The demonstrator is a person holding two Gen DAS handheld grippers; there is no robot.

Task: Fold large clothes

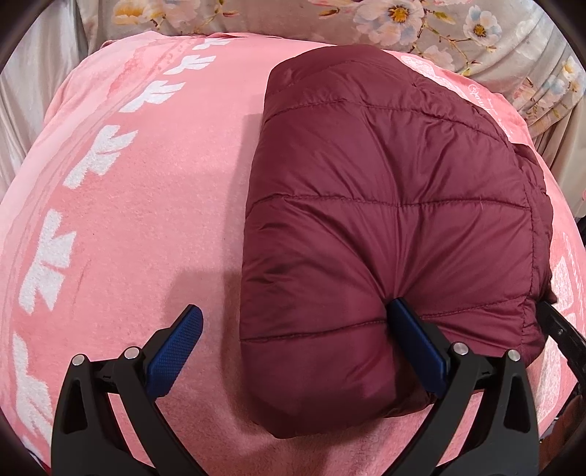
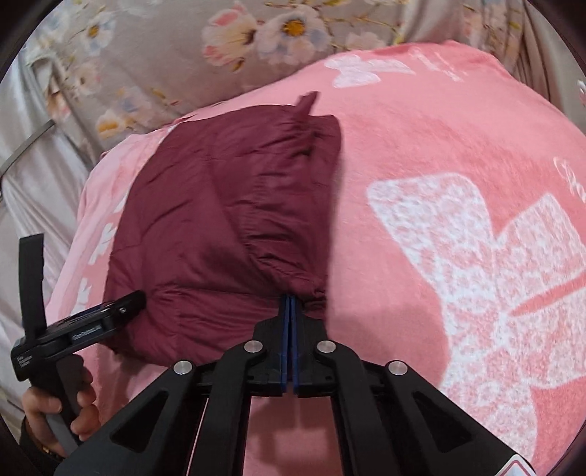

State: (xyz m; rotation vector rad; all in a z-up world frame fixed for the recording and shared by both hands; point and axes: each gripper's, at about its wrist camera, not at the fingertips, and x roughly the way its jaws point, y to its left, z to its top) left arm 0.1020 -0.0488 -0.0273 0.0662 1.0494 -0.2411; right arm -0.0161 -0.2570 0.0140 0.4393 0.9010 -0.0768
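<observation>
A maroon quilted puffer jacket (image 1: 388, 205) lies folded into a thick bundle on a pink blanket (image 1: 146, 205). My left gripper (image 1: 296, 315) is open; its right finger presses into the jacket's near edge and its left finger rests over bare blanket. In the right wrist view the jacket (image 2: 219, 219) sits left of centre. My right gripper (image 2: 290, 302) is shut on the jacket's near right corner hem. The left gripper (image 2: 121, 309) shows there at the jacket's left side, held by a hand.
The pink blanket with white butterfly prints (image 2: 494, 274) covers the bed. Grey floral bedding (image 2: 183, 47) lies bunched along the far edge, also in the left wrist view (image 1: 457, 29). The blanket's far edges drop off at left and right.
</observation>
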